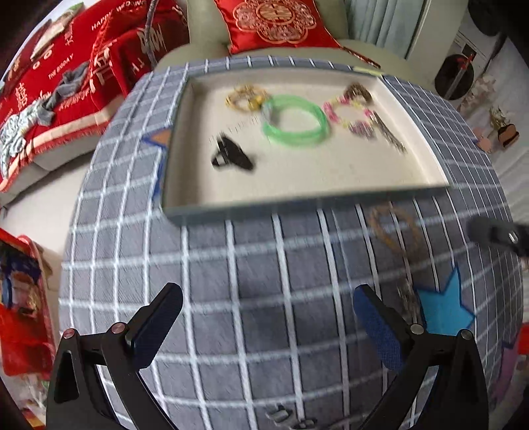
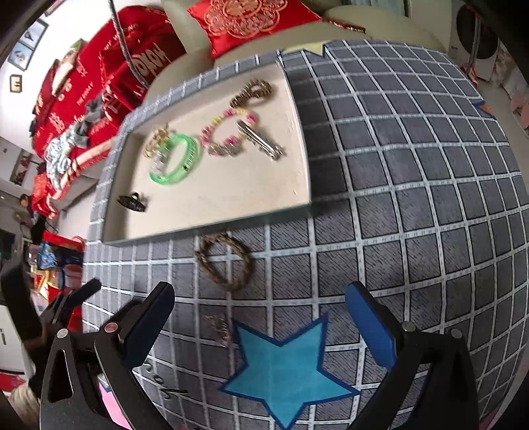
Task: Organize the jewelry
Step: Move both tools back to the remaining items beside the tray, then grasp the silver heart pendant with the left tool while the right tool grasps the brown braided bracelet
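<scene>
Two pieces left outside the tray: a braided bracelet on the tabletop at 12 o'clock of my right gripper, and a small charm. Both grippers' jaws are spread, empty; left gripper idle. Bracelet's light, floppy, prob. snaggy, so I'd pinch across one side of the loop.

Home living room: sofa, red wedding cushion, framed pictures

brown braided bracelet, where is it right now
The brown braided bracelet lies on the checked cloth outside the tray, just in front of its near edge, beyond the blue star.
</scene>
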`<state>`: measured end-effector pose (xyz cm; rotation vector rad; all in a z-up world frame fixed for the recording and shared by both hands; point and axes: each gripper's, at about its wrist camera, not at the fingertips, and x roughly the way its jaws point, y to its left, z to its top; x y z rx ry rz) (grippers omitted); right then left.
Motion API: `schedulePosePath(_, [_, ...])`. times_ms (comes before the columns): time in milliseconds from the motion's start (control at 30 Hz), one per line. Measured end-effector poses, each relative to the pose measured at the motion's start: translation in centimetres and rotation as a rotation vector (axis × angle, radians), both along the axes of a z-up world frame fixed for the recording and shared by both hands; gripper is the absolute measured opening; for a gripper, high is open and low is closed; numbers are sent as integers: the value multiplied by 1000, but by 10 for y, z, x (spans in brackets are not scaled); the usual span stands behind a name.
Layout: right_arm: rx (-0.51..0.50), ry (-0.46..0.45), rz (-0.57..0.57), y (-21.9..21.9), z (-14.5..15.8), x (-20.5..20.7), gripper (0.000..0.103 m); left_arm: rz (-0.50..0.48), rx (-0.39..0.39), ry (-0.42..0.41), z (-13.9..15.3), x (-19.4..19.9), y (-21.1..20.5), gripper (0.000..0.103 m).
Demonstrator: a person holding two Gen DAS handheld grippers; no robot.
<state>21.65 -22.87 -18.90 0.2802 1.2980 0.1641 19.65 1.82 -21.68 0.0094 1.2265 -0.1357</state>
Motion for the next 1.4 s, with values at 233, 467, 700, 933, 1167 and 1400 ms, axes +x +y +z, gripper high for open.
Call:
schedulePosePath(233, [-67,28,58,12,-18,10,88,21,-33,45,-9,-30,-15,103])
schedulePosePath(467, [-120,24,141,28,-32,21,65,36,-41,62,-15,-42,-24,103])
schedulePosePath(700, [-229,-32,251,51,-31,23,48,37,-49,56,-14,-38,-36,103])
schedulePosePath(933, [-324,-67,330,62,-30,18,14,27,-66,57,-15,-35,-53,103])
schedulePosePath(1167, [-227,-47,282,50,-30,25,7,24,-69,49,-18,-25,-63,103])
schedulePosePath(1400, [-198,-41,290,45,-29,26,7,5,-79,34,-20,-15,-80,103])
